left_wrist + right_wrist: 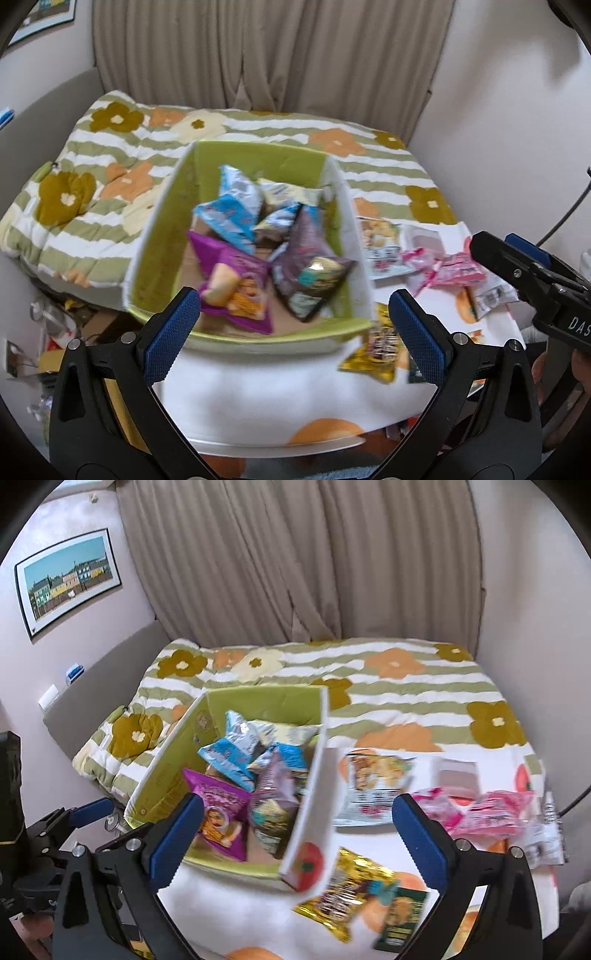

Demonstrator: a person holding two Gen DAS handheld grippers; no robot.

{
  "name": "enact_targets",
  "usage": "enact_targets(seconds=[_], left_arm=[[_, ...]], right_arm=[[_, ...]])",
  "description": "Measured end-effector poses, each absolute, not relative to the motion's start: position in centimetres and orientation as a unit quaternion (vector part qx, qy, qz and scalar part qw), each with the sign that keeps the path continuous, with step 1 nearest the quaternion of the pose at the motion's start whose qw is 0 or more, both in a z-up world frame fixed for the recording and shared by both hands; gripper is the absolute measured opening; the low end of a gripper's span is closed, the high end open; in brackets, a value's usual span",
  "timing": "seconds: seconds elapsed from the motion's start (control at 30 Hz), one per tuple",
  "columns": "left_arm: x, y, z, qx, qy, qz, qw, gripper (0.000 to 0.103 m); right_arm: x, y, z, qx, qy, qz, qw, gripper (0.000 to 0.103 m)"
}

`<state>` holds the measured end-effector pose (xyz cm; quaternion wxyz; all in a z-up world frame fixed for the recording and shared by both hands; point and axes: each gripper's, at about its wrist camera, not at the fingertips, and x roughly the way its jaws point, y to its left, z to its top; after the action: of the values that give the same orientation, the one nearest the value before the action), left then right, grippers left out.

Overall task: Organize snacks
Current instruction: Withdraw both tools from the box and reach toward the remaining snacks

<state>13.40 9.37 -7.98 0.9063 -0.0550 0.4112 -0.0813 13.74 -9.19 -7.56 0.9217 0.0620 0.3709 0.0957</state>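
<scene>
A green-lined cardboard box [162, 258] [166, 768] stands on a white table and holds several snack bags: a purple one [236, 284] [218, 812], a blue one [229, 214] [229, 757] and a dark one [310, 269]. My left gripper [293, 328] is open and empty, above the box's near edge. My right gripper [295, 834] is open and empty, above the box's right wall; it also shows in the left wrist view [517, 266]. To the right of the box lie a gold bag [347, 890] [373, 350], a white bag [373, 786] [384, 247] and pink packets [487, 812] [454, 273].
A bed with a flowered striped quilt [406, 686] [110, 177] lies behind the table. Beige curtains [295, 561] hang at the back. A framed picture [66, 579] hangs on the left wall. Clutter sits on the floor at the left [55, 332].
</scene>
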Motion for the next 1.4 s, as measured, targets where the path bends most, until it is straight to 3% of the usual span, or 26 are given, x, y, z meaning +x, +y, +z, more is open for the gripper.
enact_targets(seconds=[0.3,0.6,1.2,1.4], left_arm=[[10.5,1.5,-6.9,-0.039,0.393,-0.107,0.912,0.101],[8.1,-5.6,-9.1,-0.033,0.416,-0.121,0.901,0.101],[9.8,-14.1,-20.1,0.019,0.519,-0.164,0.839,0.101],[11.5,-15.3,-24.9,0.041,0.557,-0.17,0.812,0.09]], right_arm=[[9.1,-17.4,-6.2,0.071,0.35,0.062,0.932,0.101],[5.4,-24.4,-7.1,0.084,0.364,0.047,0.926,0.101],[4.8,-29.6,-15.7,0.122,0.451,0.026,0.884,0.101],[5.7,-29.9,-19.7,0.131,0.484,0.006,0.865,0.101]])
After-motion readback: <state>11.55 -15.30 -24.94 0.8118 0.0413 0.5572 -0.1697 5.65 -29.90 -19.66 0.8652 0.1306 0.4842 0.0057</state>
